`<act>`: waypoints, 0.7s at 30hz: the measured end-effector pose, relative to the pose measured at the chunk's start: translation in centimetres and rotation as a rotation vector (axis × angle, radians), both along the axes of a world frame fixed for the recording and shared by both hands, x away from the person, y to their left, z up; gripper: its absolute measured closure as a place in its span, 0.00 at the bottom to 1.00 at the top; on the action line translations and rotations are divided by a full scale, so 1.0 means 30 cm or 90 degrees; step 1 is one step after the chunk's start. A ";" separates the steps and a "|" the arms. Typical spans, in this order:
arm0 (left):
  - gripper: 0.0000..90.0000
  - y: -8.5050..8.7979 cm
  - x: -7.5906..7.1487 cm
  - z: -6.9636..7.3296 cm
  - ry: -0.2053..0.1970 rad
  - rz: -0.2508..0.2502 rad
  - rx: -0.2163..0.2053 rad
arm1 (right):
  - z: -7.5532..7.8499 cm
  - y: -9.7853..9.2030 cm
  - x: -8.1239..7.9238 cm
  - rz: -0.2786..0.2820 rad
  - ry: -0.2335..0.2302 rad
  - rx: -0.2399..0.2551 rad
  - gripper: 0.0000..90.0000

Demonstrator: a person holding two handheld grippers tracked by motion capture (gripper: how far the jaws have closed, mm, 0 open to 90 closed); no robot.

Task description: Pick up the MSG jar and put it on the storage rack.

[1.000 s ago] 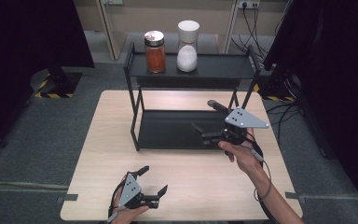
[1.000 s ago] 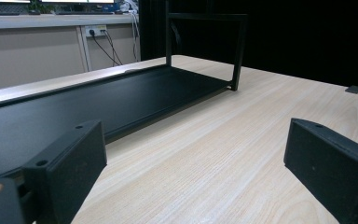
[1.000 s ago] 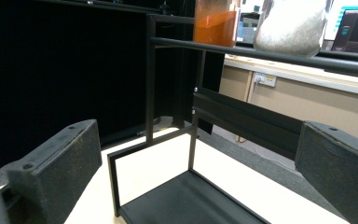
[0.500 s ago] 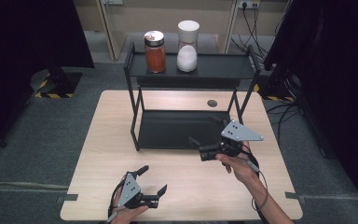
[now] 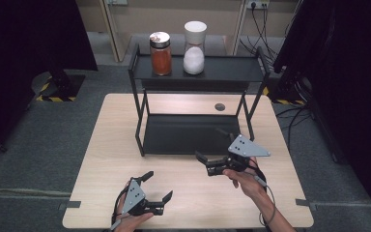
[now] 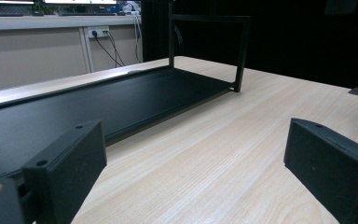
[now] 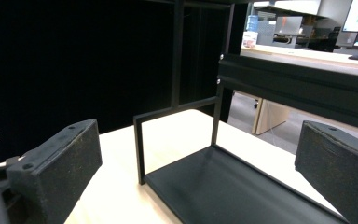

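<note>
Claws of both hand-held grippers stand apart with nothing between them. The left claw (image 5: pixel 157 187) rests low over the near left part of the pale wooden bench (image 5: pixel 101 159), well apart from the rack; its 2 black pads (image 6: pixel 65 163) frame bare wood grain in the left gripper view, a parked pose that keeps it clear of the work. The right claw (image 5: pixel 204 163) hangs just in front of the black metal 2-tier shelf rack (image 5: pixel 137 121), near the right end of the lower tier, jaws pointing left across the front edge of that tier. In the right gripper view its pads (image 7: pixel 56 161) frame the rack's end frame and lower tray, so the wide opening probably suits an approach or a withdrawal at this tier; which one, the pictures do not settle.

The rack stands at the middle of the bench, toward the far edge. It has thin square-section posts, a flat matte lower tray sitting on the bench, and an upper shelf with a low rim. On the upper shelf stand 2 containers side by side, apart: a clear glass jar of orange-red powder with a metal lid (image 5: pixel 160 54) at the left, and a white-capped clear shaker of white grains (image 5: pixel 193 48) at the right. The lower tray carries nothing.
</note>
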State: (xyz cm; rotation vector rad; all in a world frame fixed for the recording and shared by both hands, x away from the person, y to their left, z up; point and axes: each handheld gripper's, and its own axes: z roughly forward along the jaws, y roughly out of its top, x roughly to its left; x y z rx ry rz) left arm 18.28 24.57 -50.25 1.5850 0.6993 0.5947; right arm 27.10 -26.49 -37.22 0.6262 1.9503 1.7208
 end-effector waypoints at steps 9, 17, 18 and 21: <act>0.06 -0.001 0.000 0.000 0.000 0.000 0.001 | -0.059 -0.005 -0.017 0.003 0.015 0.000 0.01; 0.06 -0.001 0.001 -0.001 0.002 0.001 -0.001 | -0.100 -0.016 -0.029 -0.001 0.016 0.003 0.01; 0.06 -0.001 0.001 -0.001 0.002 0.001 -0.001 | -0.105 -0.017 -0.030 0.000 0.018 0.004 0.01; 0.06 0.000 0.000 -0.001 0.001 0.001 -0.001 | -0.118 -0.018 -0.034 0.000 0.019 0.003 0.01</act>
